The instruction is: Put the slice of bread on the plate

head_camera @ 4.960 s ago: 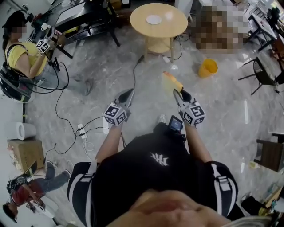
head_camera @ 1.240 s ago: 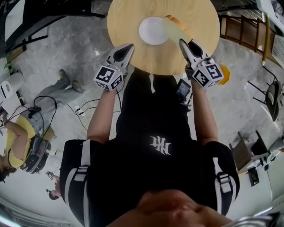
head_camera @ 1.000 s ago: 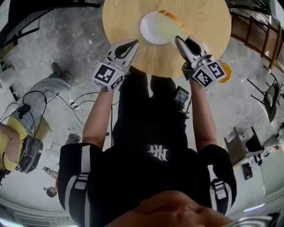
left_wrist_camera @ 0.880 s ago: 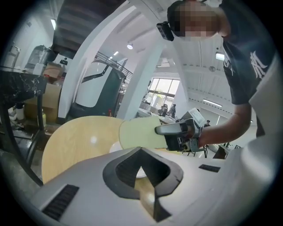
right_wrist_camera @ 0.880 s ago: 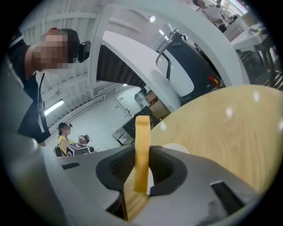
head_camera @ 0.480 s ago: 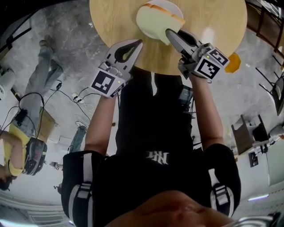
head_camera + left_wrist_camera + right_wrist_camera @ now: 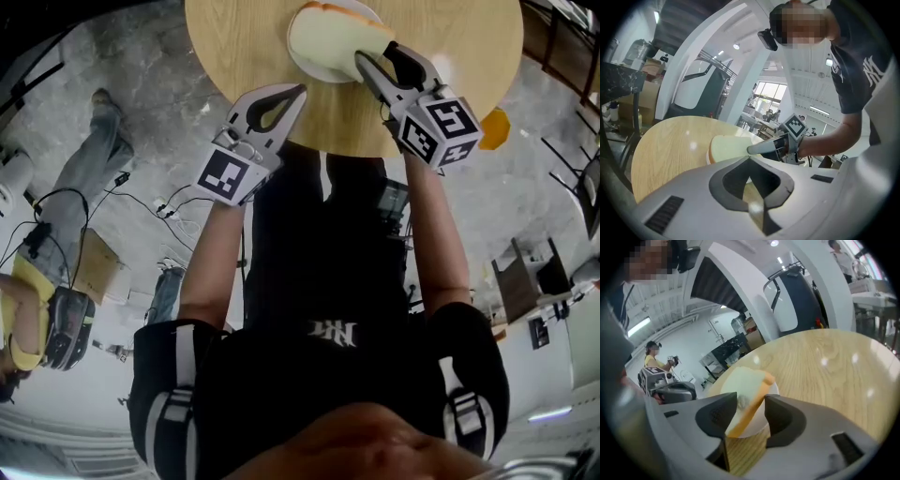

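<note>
- Release is the step in hand: the slice of bread (image 7: 330,37) lies over the plate (image 7: 774,389) at the top of the head view, on the round worktop (image 7: 234,37)
- The right hand-held gripper (image 7: 751,404) has just been opening its jaws; they stand apart with the near end of the slice between them, apparently no longer pinched
- The left hand-held gripper (image 7: 295,94) hangs over the near edge of the worktop, lower left of the plate, jaws together and empty
- In the right gripper view the slice looks tilted on its edge, crust side to the right, pale face to the upper left; its long axis runs from the jaws toward the upper left of the head view
- Next move, as I judge it: draw the right hand-held gripper straight back without dragging the slice, so it settles flat
</note>
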